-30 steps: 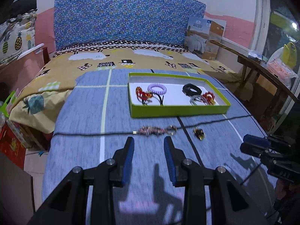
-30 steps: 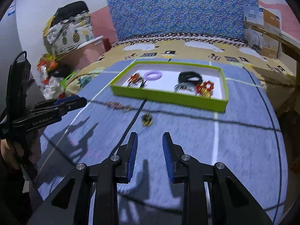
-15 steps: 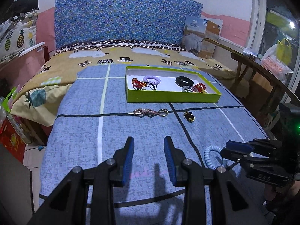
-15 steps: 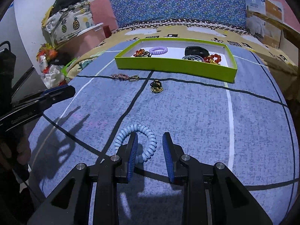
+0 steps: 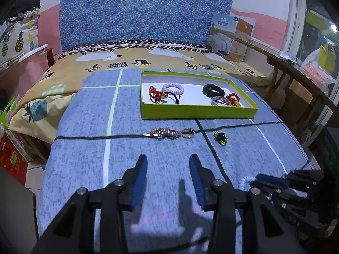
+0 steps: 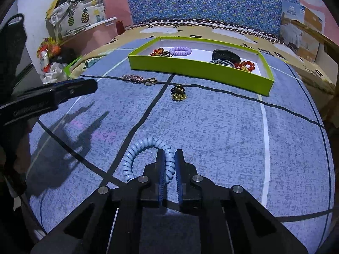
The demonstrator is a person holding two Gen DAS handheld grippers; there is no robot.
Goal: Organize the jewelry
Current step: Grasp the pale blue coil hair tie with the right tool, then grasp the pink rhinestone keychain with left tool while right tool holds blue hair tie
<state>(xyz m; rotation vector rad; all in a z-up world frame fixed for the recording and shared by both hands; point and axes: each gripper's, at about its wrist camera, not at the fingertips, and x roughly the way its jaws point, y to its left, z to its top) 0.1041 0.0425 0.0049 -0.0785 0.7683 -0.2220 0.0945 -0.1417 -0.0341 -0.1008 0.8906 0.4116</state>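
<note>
A green tray (image 5: 199, 112) (image 6: 199, 69) with a white floor holds a purple coil hair tie (image 5: 173, 88), red beads (image 5: 232, 99), a black band (image 5: 213, 90) and other pieces. A beaded pink chain (image 5: 167, 132) (image 6: 135, 77) and a small black-and-gold piece (image 5: 220, 138) (image 6: 178, 93) lie on the blue cover in front of it. My right gripper (image 6: 169, 154) is shut on a light blue coil hair tie (image 6: 146, 148) lying on the cover; it also shows in the left wrist view (image 5: 243, 182). My left gripper (image 5: 168, 163) is open and empty above the cover.
The blue cover (image 5: 84, 139) with black and white lines spreads over a bed with a yellow patterned sheet (image 5: 63, 78). A blue floral headboard (image 5: 144, 12) stands behind. A cardboard box (image 5: 231, 36) and a wooden bench (image 5: 296, 67) are at the right. Bags pile up at the left (image 6: 63, 21).
My right gripper has closed on the light blue coil hair tie, which lay between its open fingers half a second ago. Both grippers pulled back from the tray over the last second.
</note>
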